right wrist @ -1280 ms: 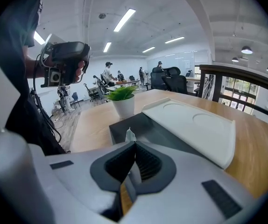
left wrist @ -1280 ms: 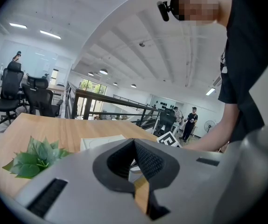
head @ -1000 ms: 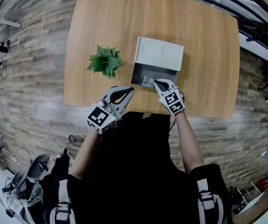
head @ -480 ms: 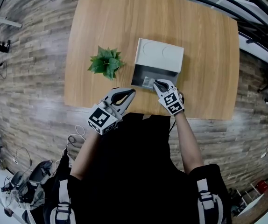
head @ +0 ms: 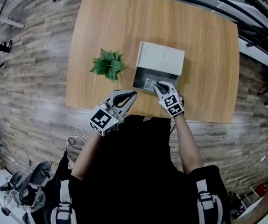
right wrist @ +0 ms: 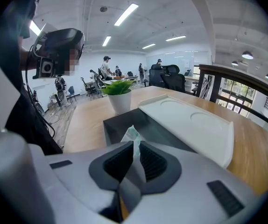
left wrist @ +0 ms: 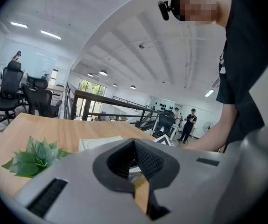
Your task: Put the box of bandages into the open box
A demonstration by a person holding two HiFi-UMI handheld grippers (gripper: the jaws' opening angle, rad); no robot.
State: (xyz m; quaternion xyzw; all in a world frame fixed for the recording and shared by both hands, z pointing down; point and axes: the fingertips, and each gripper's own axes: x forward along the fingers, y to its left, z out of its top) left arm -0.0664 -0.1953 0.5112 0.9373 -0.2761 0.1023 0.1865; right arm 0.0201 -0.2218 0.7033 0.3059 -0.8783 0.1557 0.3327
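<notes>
Head view: the open box [head: 145,76] sits by the table's [head: 194,41] near edge, with its lid [head: 162,57] tipped back to leave the well free. The right gripper [head: 158,85] reaches over the near wall and holds the box of bandages [head: 149,83] down in the well. The left gripper [head: 133,94] hangs at the near edge, out of the way.

Left gripper view: its jaws meet on nothing.

Right gripper view: the jaws are opening with the box of bandages [right wrist: 131,136] upright between them, probably to release it.
</notes>
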